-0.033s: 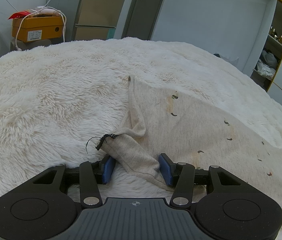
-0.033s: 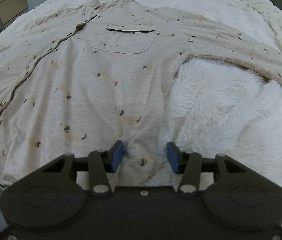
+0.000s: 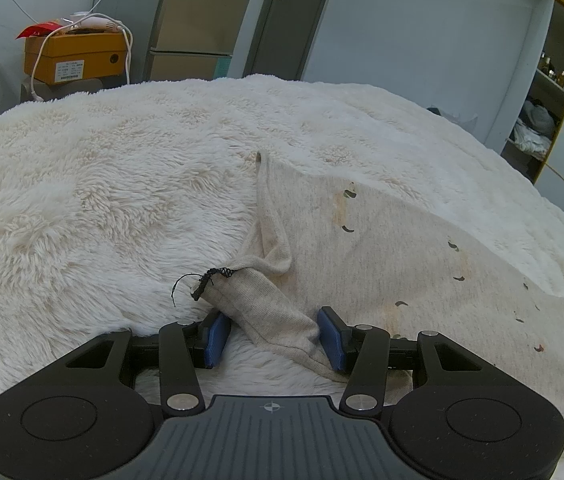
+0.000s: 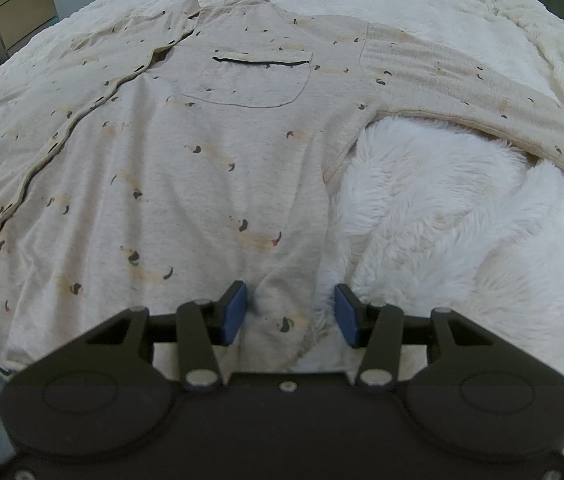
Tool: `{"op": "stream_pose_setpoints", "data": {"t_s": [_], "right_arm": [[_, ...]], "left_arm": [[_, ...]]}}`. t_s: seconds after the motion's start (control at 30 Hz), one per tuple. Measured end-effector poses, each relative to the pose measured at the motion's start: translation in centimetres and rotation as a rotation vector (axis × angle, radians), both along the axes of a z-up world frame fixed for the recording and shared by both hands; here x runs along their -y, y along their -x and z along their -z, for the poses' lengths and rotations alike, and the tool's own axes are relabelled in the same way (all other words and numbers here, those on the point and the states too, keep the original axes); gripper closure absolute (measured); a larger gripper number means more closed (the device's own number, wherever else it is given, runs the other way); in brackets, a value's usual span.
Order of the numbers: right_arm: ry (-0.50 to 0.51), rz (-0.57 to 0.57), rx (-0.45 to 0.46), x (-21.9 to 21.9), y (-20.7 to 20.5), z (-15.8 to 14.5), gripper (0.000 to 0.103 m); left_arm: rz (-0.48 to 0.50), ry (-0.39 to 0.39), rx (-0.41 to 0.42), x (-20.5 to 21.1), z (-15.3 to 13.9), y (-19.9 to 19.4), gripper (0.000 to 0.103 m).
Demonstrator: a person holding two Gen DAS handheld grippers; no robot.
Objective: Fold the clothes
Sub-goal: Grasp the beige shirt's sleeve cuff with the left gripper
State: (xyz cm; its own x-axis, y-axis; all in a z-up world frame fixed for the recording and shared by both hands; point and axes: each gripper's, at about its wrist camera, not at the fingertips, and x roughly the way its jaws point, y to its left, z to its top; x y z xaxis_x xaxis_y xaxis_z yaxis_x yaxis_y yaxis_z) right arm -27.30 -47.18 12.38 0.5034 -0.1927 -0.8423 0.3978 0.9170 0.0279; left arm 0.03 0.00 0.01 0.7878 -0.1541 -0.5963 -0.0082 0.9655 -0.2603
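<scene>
Between the blue fingers (image 3: 215, 338) of the left gripper (image 3: 274, 338), spread apart: a rolled corner of the beige pyjama top (image 3: 422, 264), black thread (image 3: 202, 282) trailing off its tip, cloth brushing the right-hand pad. Between the parted fingers (image 4: 234, 312) of the right gripper (image 4: 291, 314): the hem, unpinched. Beyond, flat on the fluffy white blanket (image 4: 462, 232) of the bed, front up, pocket (image 4: 250, 80) showing.
</scene>
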Motion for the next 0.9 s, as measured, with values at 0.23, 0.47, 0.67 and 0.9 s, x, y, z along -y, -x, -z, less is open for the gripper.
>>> {"op": "stream_pose_setpoints", "data": {"t_s": [0.23,0.47,0.67,0.9], "right_arm": [[-0.003,0.0,0.001,-0.13,0.16,-0.03,0.056],[-0.003,0.0,0.001,-0.09,-0.01,0.1,0.056],[-0.004,0.001,0.001,-0.16,-0.13,0.17,0.056],[-0.004,0.001,0.002,-0.13,0.1,-0.02,0.056]], "left_arm": [[0.0,0.004,-0.004,-0.02,-0.08,-0.18,0.058],[-0.001,0.005,-0.005,0.11,0.09,-0.2,0.058],[-0.001,0.007,-0.004,0.11,0.18,-0.11,0.058],[-0.001,0.019,-0.003,0.05,0.31,-0.22,0.058]]}}
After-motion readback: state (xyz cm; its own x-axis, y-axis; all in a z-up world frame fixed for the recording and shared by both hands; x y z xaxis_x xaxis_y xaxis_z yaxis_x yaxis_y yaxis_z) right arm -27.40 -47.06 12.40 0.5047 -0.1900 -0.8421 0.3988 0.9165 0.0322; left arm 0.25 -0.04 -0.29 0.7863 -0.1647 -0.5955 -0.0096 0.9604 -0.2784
